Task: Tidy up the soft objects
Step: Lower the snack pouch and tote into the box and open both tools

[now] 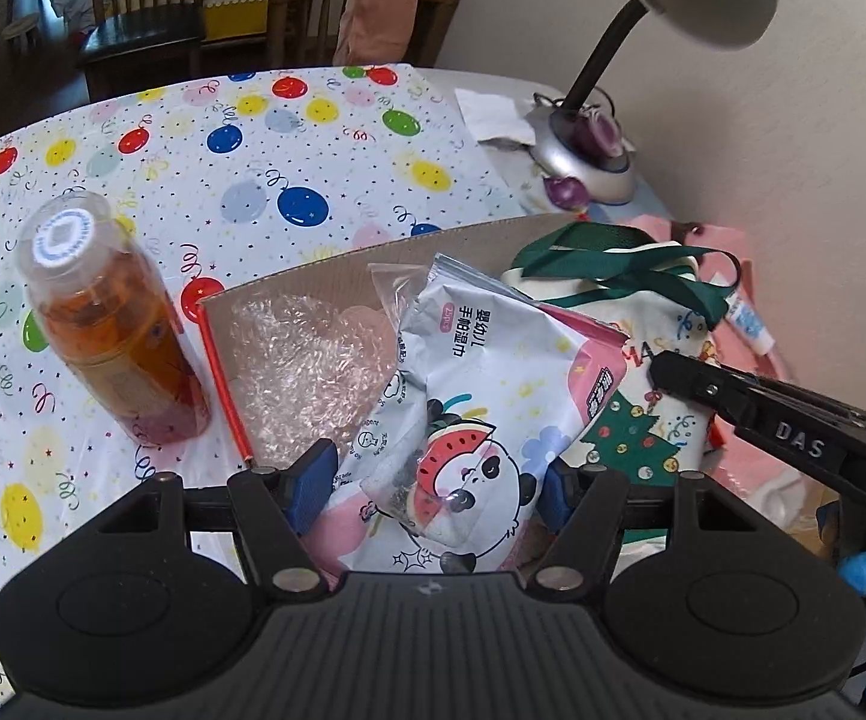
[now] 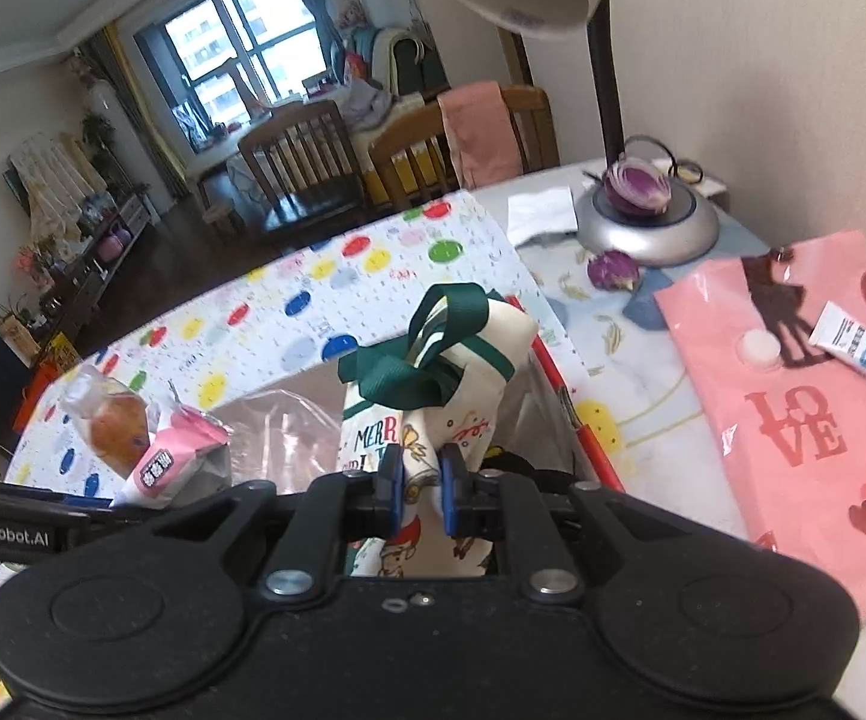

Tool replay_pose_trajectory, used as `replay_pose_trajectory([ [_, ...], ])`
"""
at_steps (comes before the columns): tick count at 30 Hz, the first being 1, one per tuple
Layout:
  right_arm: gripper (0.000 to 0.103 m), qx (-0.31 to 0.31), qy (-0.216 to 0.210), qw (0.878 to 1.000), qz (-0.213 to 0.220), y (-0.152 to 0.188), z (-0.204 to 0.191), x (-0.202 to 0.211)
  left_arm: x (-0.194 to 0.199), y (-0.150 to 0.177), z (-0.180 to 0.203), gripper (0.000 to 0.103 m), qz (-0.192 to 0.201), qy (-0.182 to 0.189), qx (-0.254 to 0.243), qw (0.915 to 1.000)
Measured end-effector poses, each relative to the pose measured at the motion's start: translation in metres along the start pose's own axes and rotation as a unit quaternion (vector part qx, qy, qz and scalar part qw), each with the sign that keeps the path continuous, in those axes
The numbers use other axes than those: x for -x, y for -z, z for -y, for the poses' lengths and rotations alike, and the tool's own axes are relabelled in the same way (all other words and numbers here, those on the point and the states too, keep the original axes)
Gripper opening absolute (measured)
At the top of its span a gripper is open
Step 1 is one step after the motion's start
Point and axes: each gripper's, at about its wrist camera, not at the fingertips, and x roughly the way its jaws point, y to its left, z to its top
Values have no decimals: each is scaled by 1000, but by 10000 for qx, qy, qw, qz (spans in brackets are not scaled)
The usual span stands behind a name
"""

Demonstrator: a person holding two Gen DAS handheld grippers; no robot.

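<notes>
I look past the table's balloon-print cloth (image 1: 205, 138) to wooden chairs (image 2: 307, 162) on dark floor (image 2: 193, 240). A big window (image 2: 235, 42) lets in daylight. A plain pale wall (image 1: 763, 138) stands right, with a desk lamp (image 1: 589, 144) beside it.

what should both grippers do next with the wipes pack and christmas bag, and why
Probably lower both into the cardboard box: the left gripper holds the panda-print wipes pack, the right gripper pinches the green-ribboned Christmas cloth bag, both above its bubble-wrap lining.
</notes>
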Motion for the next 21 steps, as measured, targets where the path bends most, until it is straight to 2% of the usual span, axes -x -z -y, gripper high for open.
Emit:
replay_pose_trajectory([
  [6,11,41,137,9997,-183,2,3,-21,-23,-4,6,67,-41,-275,-68,9996],
  [21,18,249,425,9982,-346,4,4,-43,-56,2,4,68,-247,-435,-293,9983],
])
